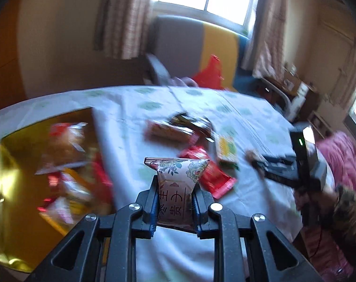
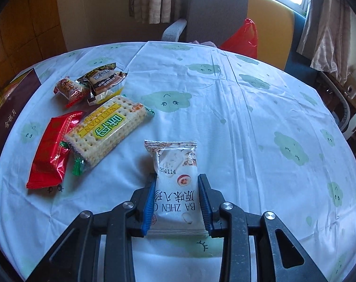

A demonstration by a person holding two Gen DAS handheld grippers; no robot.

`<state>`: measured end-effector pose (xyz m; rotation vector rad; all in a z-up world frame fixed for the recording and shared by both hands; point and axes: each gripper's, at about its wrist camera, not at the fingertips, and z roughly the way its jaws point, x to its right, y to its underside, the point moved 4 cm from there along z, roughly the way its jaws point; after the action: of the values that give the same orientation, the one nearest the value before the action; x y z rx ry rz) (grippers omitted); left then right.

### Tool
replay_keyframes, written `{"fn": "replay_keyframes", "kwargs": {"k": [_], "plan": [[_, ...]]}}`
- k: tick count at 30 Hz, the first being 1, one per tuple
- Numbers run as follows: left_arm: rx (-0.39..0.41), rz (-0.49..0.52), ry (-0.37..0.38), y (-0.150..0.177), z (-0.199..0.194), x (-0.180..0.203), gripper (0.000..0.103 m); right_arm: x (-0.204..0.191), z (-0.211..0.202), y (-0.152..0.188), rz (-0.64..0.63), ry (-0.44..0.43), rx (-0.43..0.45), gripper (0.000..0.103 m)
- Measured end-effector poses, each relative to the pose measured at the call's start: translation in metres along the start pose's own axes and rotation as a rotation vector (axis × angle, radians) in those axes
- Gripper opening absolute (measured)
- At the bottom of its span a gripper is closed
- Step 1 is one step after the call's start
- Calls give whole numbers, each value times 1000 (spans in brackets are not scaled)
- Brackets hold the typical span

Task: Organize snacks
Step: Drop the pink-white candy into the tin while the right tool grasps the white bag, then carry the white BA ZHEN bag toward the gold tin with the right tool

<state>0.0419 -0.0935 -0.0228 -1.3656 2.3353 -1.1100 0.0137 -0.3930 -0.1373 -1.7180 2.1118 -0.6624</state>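
My left gripper (image 1: 176, 183) is shut on a pink flowered snack packet (image 1: 178, 188) and holds it above the table, right of a gold box (image 1: 10, 164) that holds several snacks. My right gripper (image 2: 176, 181) is shut on a white BA ZHEN snack packet (image 2: 175, 183) at the table's cloth; it also shows at the right of the left wrist view (image 1: 258, 164). Loose on the cloth lie a cracker packet (image 2: 107, 129), a red packet (image 2: 52, 150), a small orange packet (image 2: 70, 89) and a dark packet (image 2: 105, 80).
The table has a white cloth (image 2: 248, 117) with green cloud prints. A grey and yellow chair (image 2: 225, 11) with a red bag (image 2: 246, 37) stands behind it. The box's dark lid (image 2: 10, 108) lies at the left edge. The left wrist view is blurred.
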Motion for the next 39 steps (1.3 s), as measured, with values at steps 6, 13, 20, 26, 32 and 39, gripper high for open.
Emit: {"fn": "replay_keyframes", "kwargs": {"k": [6, 13, 20, 26, 32, 39], "plan": [[-8, -231, -186, -20, -19, -113, 23, -1, -1, 1, 3, 12, 12, 35], [-64, -312, -293, -33, 9, -193, 23, -1, -1, 1, 13, 21, 19, 35], [-102, -322, -317, -47, 50, -217, 23, -1, -1, 1, 25, 22, 22, 35], [-131, -322, -356, -58, 74, -229, 35, 0, -1, 1, 31, 22, 26, 35], [-108, -399, -381, -46, 60, -226, 35, 0, -1, 2, 40, 25, 35, 35], [-77, -364, -463, -20, 26, -191, 35, -1, -2, 3, 40, 31, 52, 35]]}}
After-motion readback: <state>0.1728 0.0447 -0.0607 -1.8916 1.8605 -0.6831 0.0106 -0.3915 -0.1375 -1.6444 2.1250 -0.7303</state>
